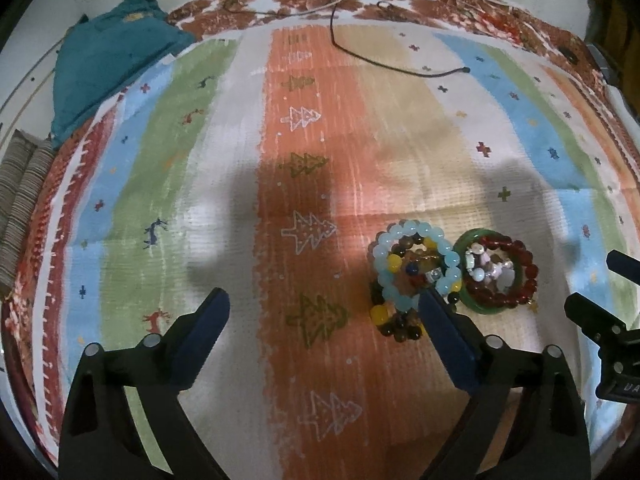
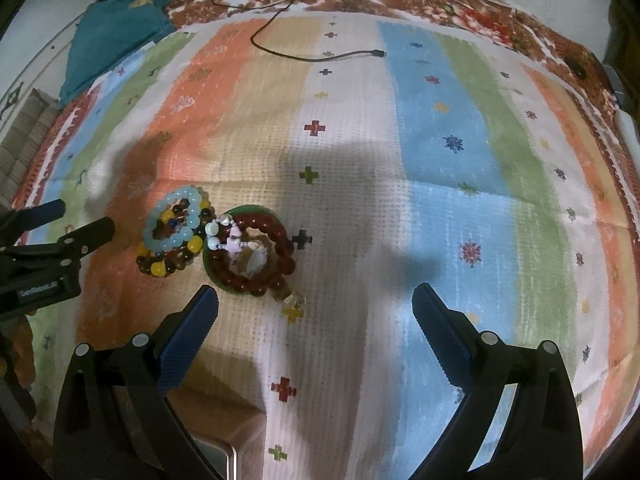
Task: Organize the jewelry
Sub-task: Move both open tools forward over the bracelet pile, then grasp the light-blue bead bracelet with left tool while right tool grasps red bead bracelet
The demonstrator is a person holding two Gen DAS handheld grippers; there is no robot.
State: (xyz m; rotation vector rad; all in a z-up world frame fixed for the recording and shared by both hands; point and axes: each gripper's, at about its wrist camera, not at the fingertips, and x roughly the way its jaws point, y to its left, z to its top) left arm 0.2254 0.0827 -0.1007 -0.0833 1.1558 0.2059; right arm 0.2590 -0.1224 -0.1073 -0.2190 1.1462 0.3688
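**Both grippers wide over the bracelet piles**

Your left gripper hangs above the striped cloth with its jaws spread far apart and nothing between them. Its right finger overlaps the near edge of the first pile in the left wrist view — whether it touches the beads there, you cannot tell from this angle.

That first pile is topped by a pale blue bracelet, a ring of milky beads lying over a brown-and-yellow bracelet and some smaller mixed beads. Just beside it, to the right and touching or nearly so, sits the second pile: a green bangle with a red bracelet coiled on it and a cluster of white and pink beads in the middle. Both piles rest on the beige and white stripes.

Your right gripper is equally wide open and empty. From its camera the green bangle lies just ahead of its left finger, apart from it, with a small yellowish charm trailing off the red beads toward you.

Farther back a black cable lies loose across the cloth, and a teal cushion sits at the far left corner.
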